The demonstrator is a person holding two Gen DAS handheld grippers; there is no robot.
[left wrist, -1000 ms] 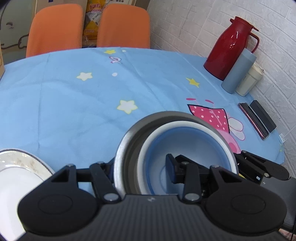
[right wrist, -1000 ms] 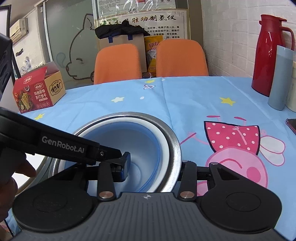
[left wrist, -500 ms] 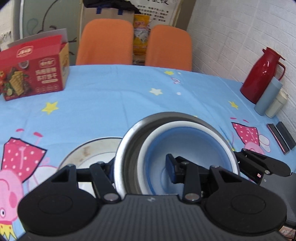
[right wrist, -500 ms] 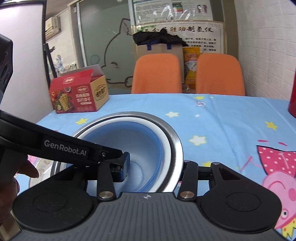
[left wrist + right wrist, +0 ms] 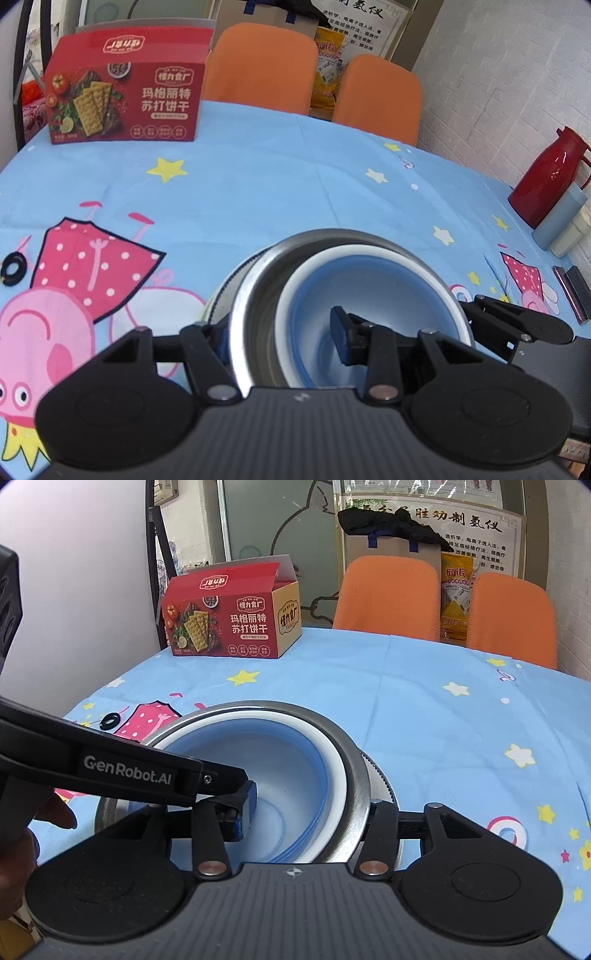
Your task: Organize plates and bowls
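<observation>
You are holding a nested stack with both grippers — a steel bowl [image 5: 255,325] with a white-rimmed blue bowl [image 5: 373,295] sitting inside it. Your left gripper [image 5: 277,332] is pinching the stack's near-left wall: one finger is sitting outside the steel bowl at about 9 o'clock of the rim, the other is reaching inside the blue bowl. Your right gripper [image 5: 310,812] is doing the same on the opposite side, with one finger inside the blue bowl [image 5: 288,775] and the other outside the steel bowl [image 5: 354,775] at about 3 o'clock. In the right wrist view the left gripper's arm is crossing in from 9 o'clock, its tip lying just beside your right inner finger. The stack is sitting over a plate [image 5: 221,295] — only a patterned edge is peeking out at the bowl's 10 o'clock, and whether they are touching cannot be told. All this is above the tablecloth [image 5: 258,192]. A cracker box [image 5: 125,99] is standing at 11 o'clock in the left view, a red flask [image 5: 546,184] at 2 o'clock, and a small black ring [image 5: 13,267] is lying at 9 o'clock.
</observation>
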